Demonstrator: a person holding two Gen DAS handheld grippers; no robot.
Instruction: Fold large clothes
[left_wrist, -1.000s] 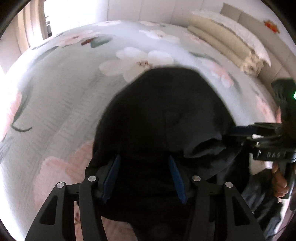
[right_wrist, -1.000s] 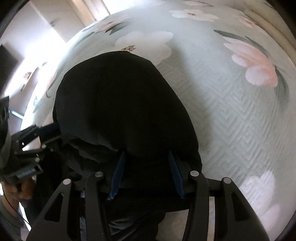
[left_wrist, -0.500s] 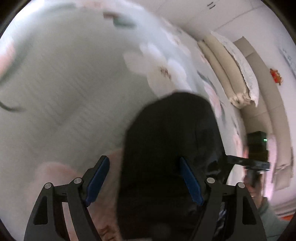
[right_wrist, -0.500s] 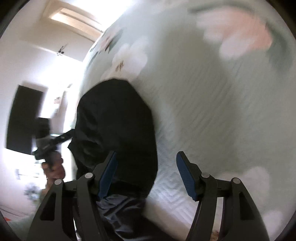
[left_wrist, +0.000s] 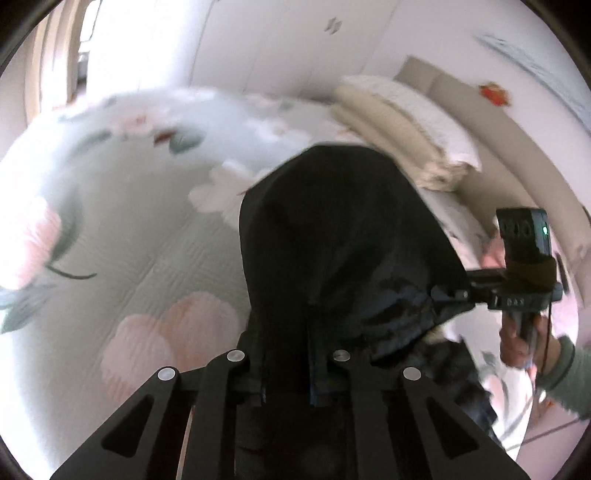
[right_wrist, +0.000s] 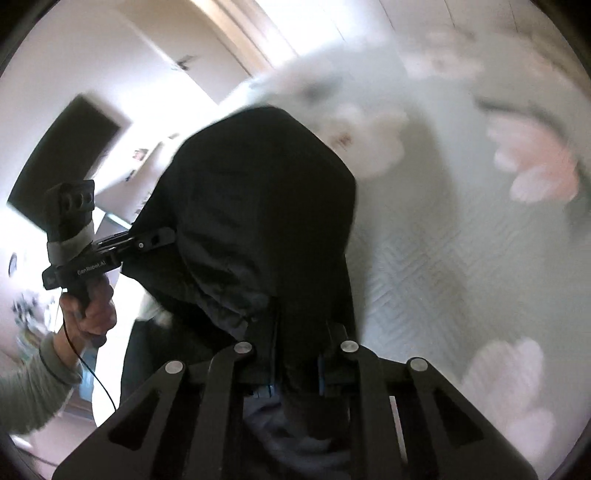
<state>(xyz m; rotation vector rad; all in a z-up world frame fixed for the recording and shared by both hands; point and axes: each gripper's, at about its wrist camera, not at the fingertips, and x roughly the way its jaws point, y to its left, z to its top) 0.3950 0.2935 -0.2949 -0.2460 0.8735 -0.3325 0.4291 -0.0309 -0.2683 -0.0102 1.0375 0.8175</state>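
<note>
Black, large, thin-fabric garment (left_wrist: 343, 236) — gathered at one end and draped away from both cameras, its far edge a rounded hump over the bed. In the right wrist view the same garment (right_wrist: 258, 206) fills the centre, with a puckered, drawstring-like seam near the lower left of its mass.

Left hand-held gripper (left_wrist: 286, 373) — jaws drawn nearly together and closing, a bunch of the black fabric pinched between the blue-lined fingers (left_wrist: 263, 384). Seen from the right wrist view, the left hand-held gripper (right_wrist: 162, 236) bites the garment's left edge, carried by a hand (right_wrist: 90, 310) in a grey-green sleeve.

Right hand-held gripper (right_wrist: 297, 373) — jaws likewise nearly together and closing, black cloth clamped between them. From the left wrist view, the right hand-held gripper (left_wrist: 443, 295) grips the garment's right edge, carried by the other hand (left_wrist: 517, 339).

Bed with pale green quilted cover printed with large pink and white flowers (left_wrist: 129, 258) — wide bare stretches to the left of the garment in the left view, and to the right of it in the right view (right_wrist: 461, 240).

Stack of folded cream blankets or pillows (left_wrist: 402, 122) — at the head of the bed, beyond the garment's far edge and apart from it.

White walls and a dark doorway-shaped panel (right_wrist: 62, 155) lie past the bed's edge; motion blur hides finer detail.
</note>
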